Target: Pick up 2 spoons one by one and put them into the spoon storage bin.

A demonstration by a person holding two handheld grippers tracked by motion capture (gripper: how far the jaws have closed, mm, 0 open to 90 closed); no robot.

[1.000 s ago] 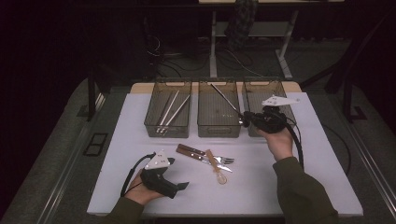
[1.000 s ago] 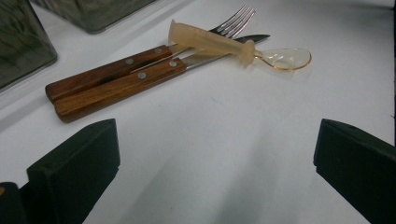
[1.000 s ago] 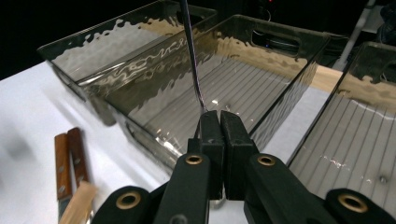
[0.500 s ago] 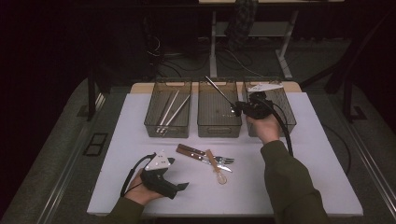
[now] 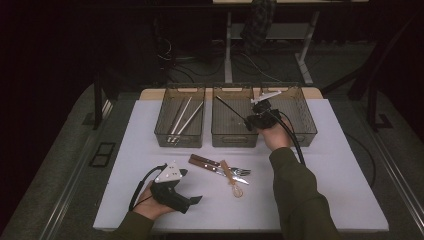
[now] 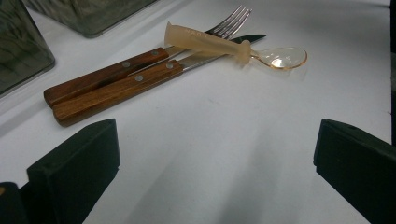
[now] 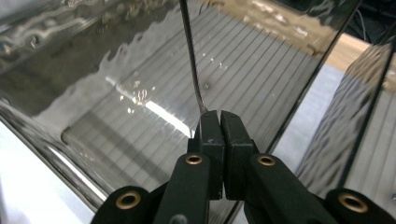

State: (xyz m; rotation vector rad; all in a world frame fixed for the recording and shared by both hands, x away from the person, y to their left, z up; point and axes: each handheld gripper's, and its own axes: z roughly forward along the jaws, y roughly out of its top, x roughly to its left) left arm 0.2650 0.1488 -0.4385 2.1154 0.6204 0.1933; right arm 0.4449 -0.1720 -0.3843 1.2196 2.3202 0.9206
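- The right gripper (image 5: 248,121) is clamped on a thin metal utensil (image 5: 230,108) (kind not discernible) above the middle bin (image 5: 235,140); the jaws are pinched on one end.
- From the jaws the utensil's long axis is pointed toward 10 o'clock in the high view, tilted up over the bin floor; a release there seems next.
- The left gripper (image 6: 215,163) is held wide open, empty, on the table (image 5: 320,190); the wooden-handled cutlery (image 6: 116,81) lies at its 11 o'clock.
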